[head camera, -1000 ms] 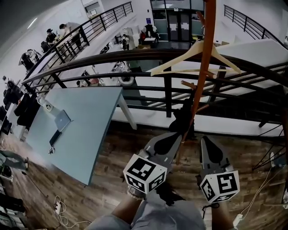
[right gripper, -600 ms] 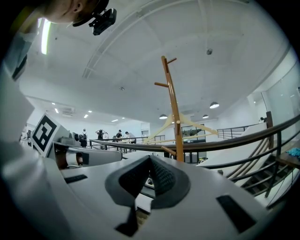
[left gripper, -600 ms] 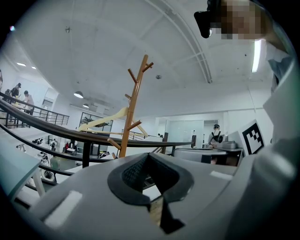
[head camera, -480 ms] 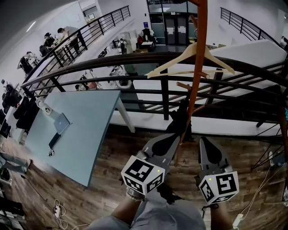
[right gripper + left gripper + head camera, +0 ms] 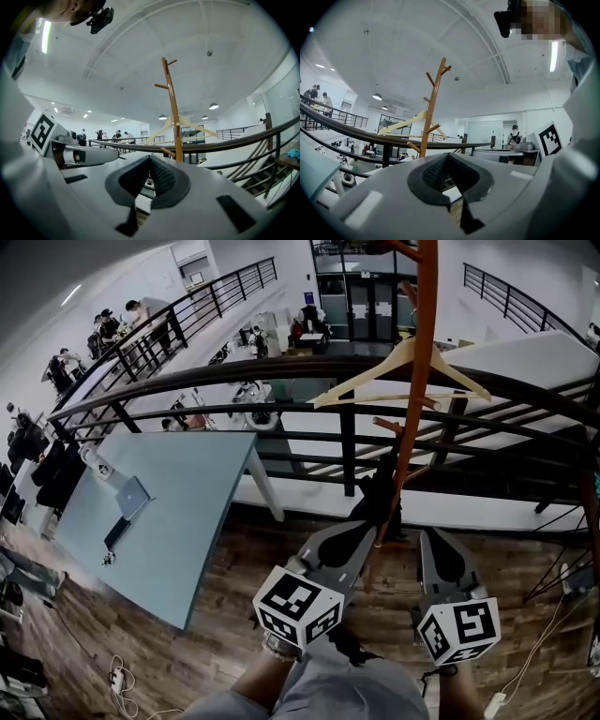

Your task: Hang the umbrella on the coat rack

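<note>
Dark bundle, likely the umbrella (image 5: 377, 495), lying against the coat rack (image 5: 413, 409) low on its pole; too dark to tell which peg is carrying it.

Neither gripper view is showing it, the grippers' own bodies cutting off everything low. The left gripper (image 5: 368, 532) and right gripper (image 5: 432, 536) are hovering just below it, each with fingers pressing together on nothing. A wooden hanger (image 5: 401, 366) is hanging higher on the rack, whose top is running out of frame. The railing (image 5: 281, 367) is crossing behind, and the worktop (image 5: 178, 521) is standing left.

Wood floor (image 5: 246, 554), pale blue table (image 5: 178, 493), black railing (image 5: 234, 370), white ceiling (image 5: 417, 37).
</note>
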